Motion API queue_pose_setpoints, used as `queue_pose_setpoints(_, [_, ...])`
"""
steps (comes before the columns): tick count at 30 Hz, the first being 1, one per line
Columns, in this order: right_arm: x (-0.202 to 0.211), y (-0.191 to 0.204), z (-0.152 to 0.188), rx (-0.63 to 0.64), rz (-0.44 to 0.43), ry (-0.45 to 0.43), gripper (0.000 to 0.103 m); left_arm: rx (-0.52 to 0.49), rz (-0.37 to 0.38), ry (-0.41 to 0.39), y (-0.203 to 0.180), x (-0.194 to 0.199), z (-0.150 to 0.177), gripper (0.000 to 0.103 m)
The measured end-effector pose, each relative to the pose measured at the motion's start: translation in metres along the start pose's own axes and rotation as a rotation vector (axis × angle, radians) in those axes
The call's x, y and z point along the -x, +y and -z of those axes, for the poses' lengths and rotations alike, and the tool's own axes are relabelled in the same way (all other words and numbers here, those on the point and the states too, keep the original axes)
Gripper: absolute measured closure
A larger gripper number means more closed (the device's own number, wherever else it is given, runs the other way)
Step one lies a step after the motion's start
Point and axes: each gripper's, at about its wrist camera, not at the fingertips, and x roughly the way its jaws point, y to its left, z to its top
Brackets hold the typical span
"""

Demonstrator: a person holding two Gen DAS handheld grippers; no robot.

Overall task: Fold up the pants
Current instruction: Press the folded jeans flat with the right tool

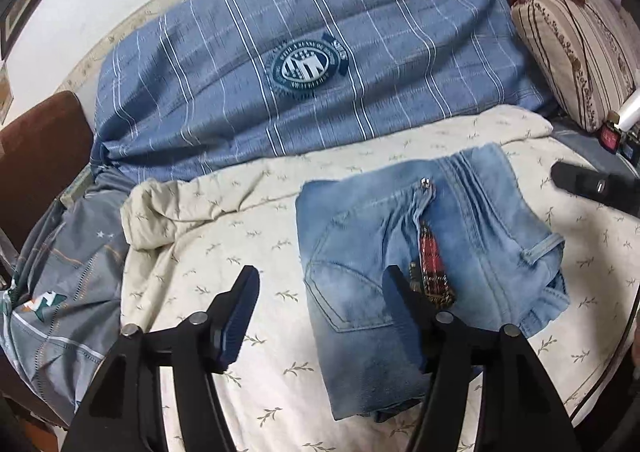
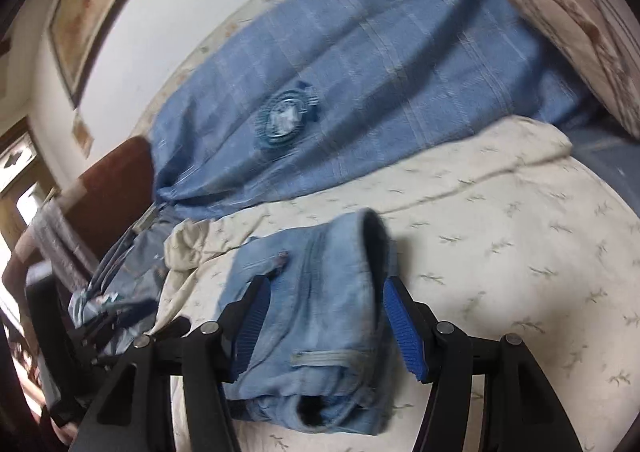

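The light-blue denim pants (image 1: pixel 440 244) lie folded into a compact bundle on the cream leaf-print sheet (image 1: pixel 240 219), showing a back pocket, a zip and a red plaid patch. My left gripper (image 1: pixel 320 288) hovers open over the bundle's left edge, one finger above the sheet, the other above the denim. In the right wrist view the pants (image 2: pixel 320 292) lie below and between the blue pads of my right gripper (image 2: pixel 326 304). That gripper is open and its pads do not press on the cloth. A black tip of the right gripper (image 1: pixel 592 187) shows at the right edge.
A blue striped duvet (image 1: pixel 304 67) with a round badge fills the back of the bed. A striped pillow (image 1: pixel 576 59) leans at the back right. Grey patterned bedding (image 1: pixel 60 292) bunches at the left, beside a brown cushioned piece (image 1: pixel 40 155).
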Motion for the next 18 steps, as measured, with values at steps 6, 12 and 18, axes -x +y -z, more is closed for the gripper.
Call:
queue_pose_setpoints(6, [-0.022, 0.028, 0.011, 0.096, -0.010, 0.072, 0.042, 0.004, -0.019, -0.016, 0.002, 0.001, -0.001, 0.032])
queue_pose_setpoints(12, [-0.057, 0.011, 0.027, 0.043, 0.061, 0.243, 0.043, 0.019, 0.007, 0.101, -0.002, -0.038, 0.015, 0.032])
queue_pose_setpoints(18, [-0.072, 0.015, 0.037, 0.125, 0.142, 0.295, 0.049, 0.086, 0.063, 0.159, 0.008, -0.059, 0.024, 0.026])
